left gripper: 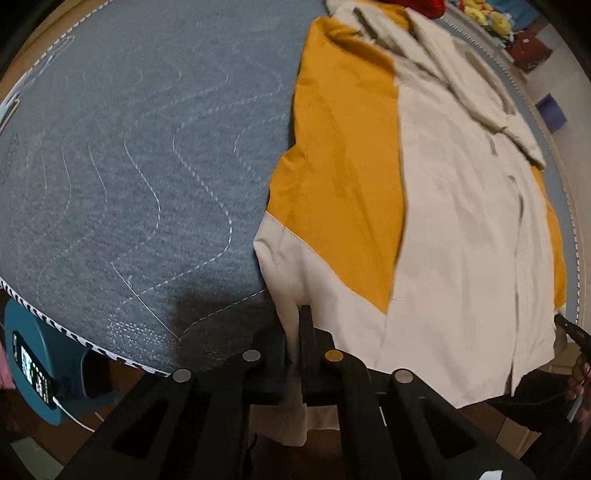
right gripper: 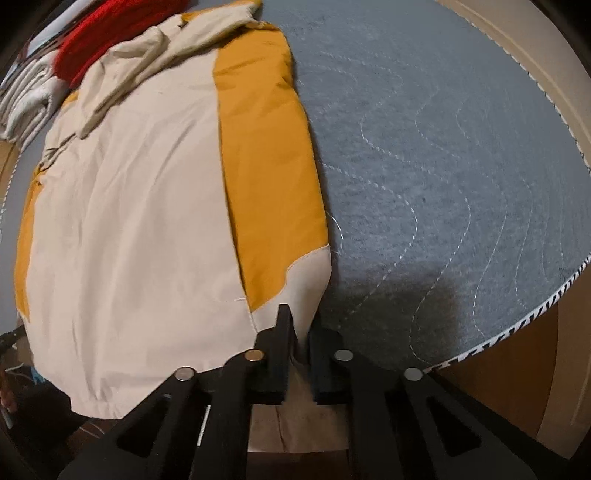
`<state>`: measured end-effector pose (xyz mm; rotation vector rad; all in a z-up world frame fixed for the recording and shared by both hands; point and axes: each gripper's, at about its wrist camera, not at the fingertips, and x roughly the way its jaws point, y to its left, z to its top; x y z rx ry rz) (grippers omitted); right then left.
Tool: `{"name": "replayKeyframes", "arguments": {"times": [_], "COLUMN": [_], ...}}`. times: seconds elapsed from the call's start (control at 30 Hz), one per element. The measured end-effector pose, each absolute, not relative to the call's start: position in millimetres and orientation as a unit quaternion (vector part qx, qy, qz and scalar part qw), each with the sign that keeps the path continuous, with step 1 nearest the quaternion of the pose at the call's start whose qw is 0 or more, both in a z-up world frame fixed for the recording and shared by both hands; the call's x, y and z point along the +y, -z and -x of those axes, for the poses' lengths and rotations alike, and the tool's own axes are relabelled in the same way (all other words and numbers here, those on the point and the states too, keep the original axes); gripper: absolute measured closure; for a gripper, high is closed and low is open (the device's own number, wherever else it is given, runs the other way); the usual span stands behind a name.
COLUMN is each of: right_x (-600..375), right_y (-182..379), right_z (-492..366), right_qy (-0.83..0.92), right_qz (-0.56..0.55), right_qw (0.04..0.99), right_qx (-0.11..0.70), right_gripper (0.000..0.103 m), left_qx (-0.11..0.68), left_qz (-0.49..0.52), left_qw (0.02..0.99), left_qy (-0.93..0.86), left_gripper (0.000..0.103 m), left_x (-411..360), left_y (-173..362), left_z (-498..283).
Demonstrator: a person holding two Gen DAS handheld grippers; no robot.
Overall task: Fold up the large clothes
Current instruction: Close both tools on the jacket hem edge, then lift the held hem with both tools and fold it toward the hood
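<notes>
While the cream-and-orange jacket [left gripper: 454, 221] is spread on the grey quilted surface [left gripper: 140, 155] | hem corners are pinched by the closed left gripper [left gripper: 293, 332] and right gripper [right gripper: 301, 332] | a red garment [right gripper: 110, 33] and folded towels [right gripper: 26, 103] are seen beyond the collar | a phone [left gripper: 31, 373] is seen past the edge.

A grey quilted surface [left gripper: 129, 166] carried a cream-and-mustard jacket [left gripper: 443, 221] spread just ahead of the left gripper [left gripper: 295, 347], with red fabric [right gripper: 110, 33] beyond its collar.
</notes>
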<state>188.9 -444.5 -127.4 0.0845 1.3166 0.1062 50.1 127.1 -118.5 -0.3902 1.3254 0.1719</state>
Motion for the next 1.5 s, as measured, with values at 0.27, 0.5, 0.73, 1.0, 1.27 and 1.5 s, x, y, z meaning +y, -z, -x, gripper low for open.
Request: {"name": "replayKeyframes", "arguments": {"times": [0.27, 0.5, 0.73, 1.0, 1.27, 1.5], "right_x": [-451.8, -459.4, -458.4, -474.6, -517.4, -526.5], "right_y": [66.1, 16.8, -27.6, -76.9, -110.2, -112.7], "right_z": [-168.7, -150.9, -150.4, -114.1, -31.7, -18.3], "right_qy": [-0.09, -0.119, -0.142, -0.176, -0.168, -0.155], "right_qz": [-0.066, -0.078, -0.099, -0.096, -0.118, -0.132], "right_qw": [0.835, 0.857, 0.869, 0.88, 0.89, 0.89], "right_qx": [0.539, 0.495, 0.463, 0.431, 0.408, 0.408], "right_gripper": [0.1, 0.1, 0.1, 0.1, 0.1, 0.1], "left_qx": [0.563, 0.525, 0.504, 0.478, 0.474, 0.478], "left_qz": [0.151, 0.177, 0.168, 0.201, 0.226, 0.255], "left_qw": [0.812, 0.832, 0.847, 0.852, 0.846, 0.836], "left_qy": [-0.03, -0.001, 0.024, 0.067, 0.092, 0.09], "left_gripper": [0.101, 0.102, 0.102, 0.102, 0.102, 0.102], "left_x": [108.6, 112.9, 107.9, 114.0, 117.8, 123.4], "left_y": [64.5, 23.3, -6.6, -48.8, -74.6, -59.9], "left_z": [-37.7, -30.3, -21.4, 18.1, 83.8, 69.6]}}
